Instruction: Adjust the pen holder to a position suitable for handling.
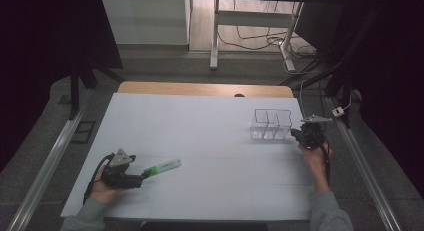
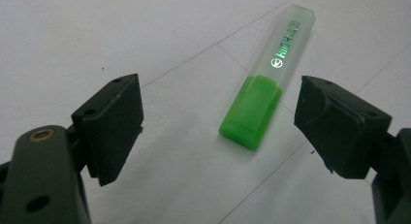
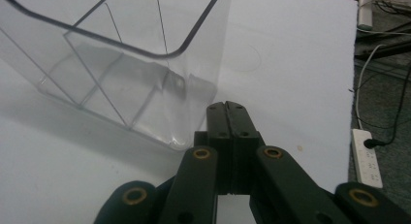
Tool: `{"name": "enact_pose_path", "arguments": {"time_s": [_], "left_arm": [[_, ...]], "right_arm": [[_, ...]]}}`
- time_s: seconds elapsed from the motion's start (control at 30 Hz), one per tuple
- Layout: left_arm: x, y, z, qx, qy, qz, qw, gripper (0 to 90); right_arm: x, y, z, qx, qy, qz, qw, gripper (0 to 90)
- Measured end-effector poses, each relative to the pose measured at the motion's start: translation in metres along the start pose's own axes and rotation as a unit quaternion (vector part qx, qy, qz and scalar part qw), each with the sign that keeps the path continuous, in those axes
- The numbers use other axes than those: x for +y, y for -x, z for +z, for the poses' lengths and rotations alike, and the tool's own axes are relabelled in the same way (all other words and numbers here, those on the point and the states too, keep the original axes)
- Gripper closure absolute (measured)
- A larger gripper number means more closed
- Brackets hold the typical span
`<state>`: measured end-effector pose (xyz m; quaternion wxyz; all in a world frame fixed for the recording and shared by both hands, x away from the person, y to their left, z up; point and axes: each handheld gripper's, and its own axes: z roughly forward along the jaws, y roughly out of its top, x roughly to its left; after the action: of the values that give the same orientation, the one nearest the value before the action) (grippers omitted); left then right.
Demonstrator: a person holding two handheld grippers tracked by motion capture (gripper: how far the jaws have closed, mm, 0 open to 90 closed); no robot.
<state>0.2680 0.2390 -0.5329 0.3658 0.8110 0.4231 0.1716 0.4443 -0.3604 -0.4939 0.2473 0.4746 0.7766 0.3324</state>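
Observation:
A green highlighter (image 1: 162, 167) with a clear cap lies flat on the white table at the front left. My left gripper (image 1: 144, 175) rests beside it with its jaws open. In the left gripper view the green end of the highlighter (image 2: 252, 112) lies between the open jaws of the left gripper (image 2: 220, 95), and neither pad touches it. At the right, a clear plastic organizer (image 1: 271, 124) with several compartments stands upright. My right gripper (image 1: 298, 135) sits just to its right, shut with nothing in it. The tips of the right gripper (image 3: 228, 107) are close to the wall of the organizer (image 3: 121, 64).
A white sheet (image 1: 200, 131) covers the table, with a wooden strip (image 1: 200, 88) along the far edge. A power strip (image 3: 367, 156) and cables lie on the floor past the right edge. Metal rails (image 1: 47, 166) run along both sides.

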Motion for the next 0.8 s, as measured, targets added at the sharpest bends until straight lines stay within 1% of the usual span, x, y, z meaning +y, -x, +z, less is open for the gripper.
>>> {"name": "enact_pose_path", "arguments": {"time_s": [0.2, 0.3, 0.37, 0.63, 0.8], "left_arm": [[0.0, 0.0, 0.0, 0.001, -0.001, 0.0, 1.0, 17.9], [-0.001, 0.001, 0.0, 0.001, -0.001, 0.001, 1.0, 17.8], [-0.001, 0.0, 0.0, 0.0, -0.001, 0.001, 1.0, 17.8], [-0.001, 0.001, 0.0, 0.0, -0.001, 0.002, 1.0, 17.9], [-0.001, 0.0, 0.0, 0.0, -0.002, 0.003, 1.0, 17.8]], "right_arm": [[0.002, -0.002, 0.009, 0.005, -0.001, -0.01, 0.9999, 89.4], [0.002, -0.002, 0.011, 0.002, -0.003, -0.015, 0.9999, 89.3], [0.002, -0.001, 0.011, 0.005, -0.001, -0.016, 0.9999, 89.3], [0.002, -0.002, 0.013, 0.001, -0.002, -0.018, 0.9998, 89.3], [0.004, -0.008, 0.015, 0.005, 0.0, -0.023, 0.9997, 89.4]]}}
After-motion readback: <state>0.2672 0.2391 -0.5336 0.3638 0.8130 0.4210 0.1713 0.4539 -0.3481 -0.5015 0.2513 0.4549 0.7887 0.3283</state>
